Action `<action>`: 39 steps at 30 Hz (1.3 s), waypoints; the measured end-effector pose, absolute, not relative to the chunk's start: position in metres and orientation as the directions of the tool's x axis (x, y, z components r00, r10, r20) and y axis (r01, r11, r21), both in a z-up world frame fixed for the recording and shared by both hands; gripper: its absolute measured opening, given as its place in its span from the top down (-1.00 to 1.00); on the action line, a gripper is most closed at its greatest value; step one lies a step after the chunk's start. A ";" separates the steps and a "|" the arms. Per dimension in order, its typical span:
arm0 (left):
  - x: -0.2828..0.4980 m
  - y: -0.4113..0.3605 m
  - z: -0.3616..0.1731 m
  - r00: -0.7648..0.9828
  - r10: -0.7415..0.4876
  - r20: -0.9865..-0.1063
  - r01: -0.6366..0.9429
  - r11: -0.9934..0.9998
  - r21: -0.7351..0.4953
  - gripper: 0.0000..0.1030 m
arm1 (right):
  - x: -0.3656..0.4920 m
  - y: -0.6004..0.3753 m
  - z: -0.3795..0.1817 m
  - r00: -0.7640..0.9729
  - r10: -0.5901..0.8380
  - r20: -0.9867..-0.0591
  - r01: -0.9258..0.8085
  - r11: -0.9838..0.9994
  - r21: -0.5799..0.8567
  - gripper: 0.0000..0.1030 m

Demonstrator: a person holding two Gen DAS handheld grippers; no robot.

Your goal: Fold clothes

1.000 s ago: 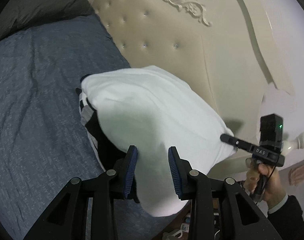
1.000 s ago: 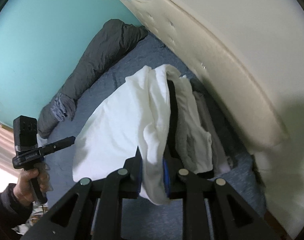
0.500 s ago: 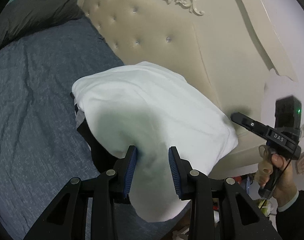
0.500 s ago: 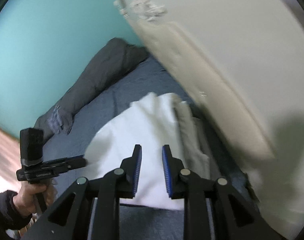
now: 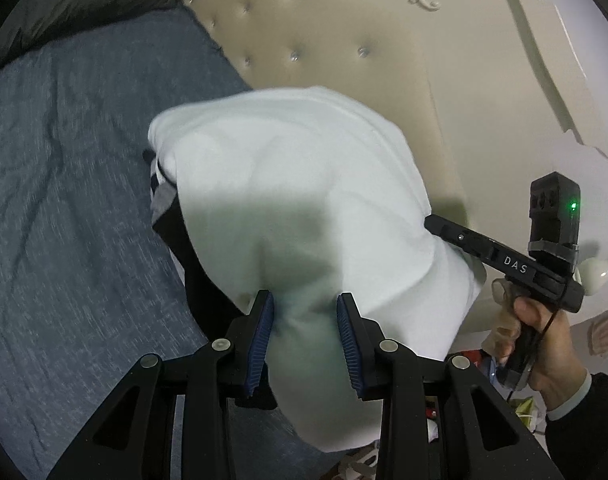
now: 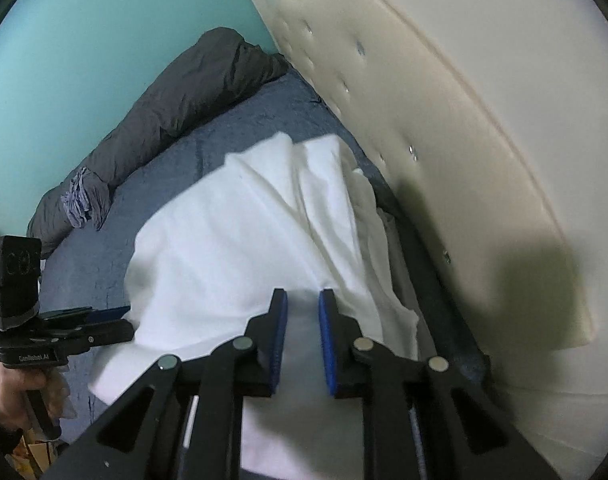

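Just white garment (image 5: pixel 304 200) on bed (image 5: pixel 64 200)

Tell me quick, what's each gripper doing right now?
Left gripper: open, white garment between its fingers.
Right gripper: open, over the white garment, gripping nothing.

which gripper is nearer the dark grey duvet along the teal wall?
Left. The left gripper sits on the duvet's side of the white garment; the right gripper is by the headboard.
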State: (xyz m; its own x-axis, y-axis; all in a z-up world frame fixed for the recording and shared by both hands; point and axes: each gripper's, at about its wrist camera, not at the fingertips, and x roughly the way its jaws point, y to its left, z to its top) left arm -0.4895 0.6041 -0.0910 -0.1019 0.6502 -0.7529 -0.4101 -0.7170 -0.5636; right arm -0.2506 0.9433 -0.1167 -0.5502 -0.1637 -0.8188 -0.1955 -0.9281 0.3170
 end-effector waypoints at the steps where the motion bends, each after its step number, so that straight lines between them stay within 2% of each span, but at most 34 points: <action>1: -0.489 0.604 -0.096 -0.100 0.653 -0.751 -0.407 -0.715 -0.568 0.32 | -0.250 0.944 -0.122 -0.551 -0.162 -0.818 -0.199 -0.927 0.317 0.74; 8: -0.489 0.611 -0.101 -0.101 0.650 -0.753 -0.420 -0.714 -0.560 0.31 | -0.248 0.953 -0.130 -0.571 -0.180 -0.801 -0.229 -0.902 0.367 0.75; 10: -0.492 0.610 -0.099 -0.105 0.651 -0.752 -0.415 -0.716 -0.562 0.31 | -0.249 0.959 -0.109 -0.608 -0.201 -0.768 -0.221 -0.886 0.407 0.74; 13: -0.495 0.609 -0.100 -0.104 0.652 -0.751 -0.407 -0.717 -0.566 0.31 | -0.261 0.968 -0.078 -0.664 -0.226 -0.713 -0.194 -0.868 0.457 0.63; 14: -0.496 0.608 -0.100 -0.103 0.652 -0.751 -0.405 -0.717 -0.567 0.31 | -0.272 0.969 -0.073 -0.658 -0.237 -0.715 -0.187 -0.868 0.460 0.58; 16: -0.496 0.609 -0.101 -0.104 0.653 -0.750 -0.400 -0.718 -0.569 0.31 | -0.294 0.971 -0.063 -0.642 -0.257 -0.723 -0.175 -0.868 0.464 0.33; 19: -0.496 0.611 -0.101 -0.107 0.654 -0.749 -0.399 -0.718 -0.571 0.31 | -0.334 0.968 -0.069 -0.566 -0.267 -0.780 -0.176 -0.885 0.431 0.33; 29: -0.499 0.605 -0.101 -0.117 0.657 -0.745 -0.390 -0.720 -0.574 0.30 | -0.405 0.958 -0.106 -0.412 -0.297 -0.861 -0.191 -0.896 0.400 0.33; 30: -0.499 0.605 -0.101 -0.117 0.657 -0.745 -0.391 -0.720 -0.574 0.30 | -0.406 0.957 -0.109 -0.401 -0.290 -0.869 -0.193 -0.901 0.389 0.36; 33: -0.499 0.604 -0.101 -0.119 0.659 -0.743 -0.385 -0.720 -0.577 0.30 | -0.409 0.956 -0.116 -0.383 -0.285 -0.879 -0.195 -0.905 0.379 0.76; 35: -0.496 0.603 -0.098 -0.120 0.659 -0.742 -0.385 -0.720 -0.578 0.30 | -0.411 0.961 -0.117 -0.408 -0.286 -0.867 -0.212 -0.894 0.395 0.91; 39: -0.497 0.603 -0.095 -0.121 0.661 -0.740 -0.385 -0.718 -0.579 0.30 | -0.413 0.967 -0.114 -0.449 -0.272 -0.851 -0.220 -0.889 0.400 0.96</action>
State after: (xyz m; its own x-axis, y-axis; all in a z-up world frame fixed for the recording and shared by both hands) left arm -0.4968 0.6029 -0.0952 -0.1214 0.6615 -0.7401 -0.3854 -0.7185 -0.5790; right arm -0.4135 0.9667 -0.1145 -0.4488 -0.2720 -0.8512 -0.2204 -0.8895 0.4003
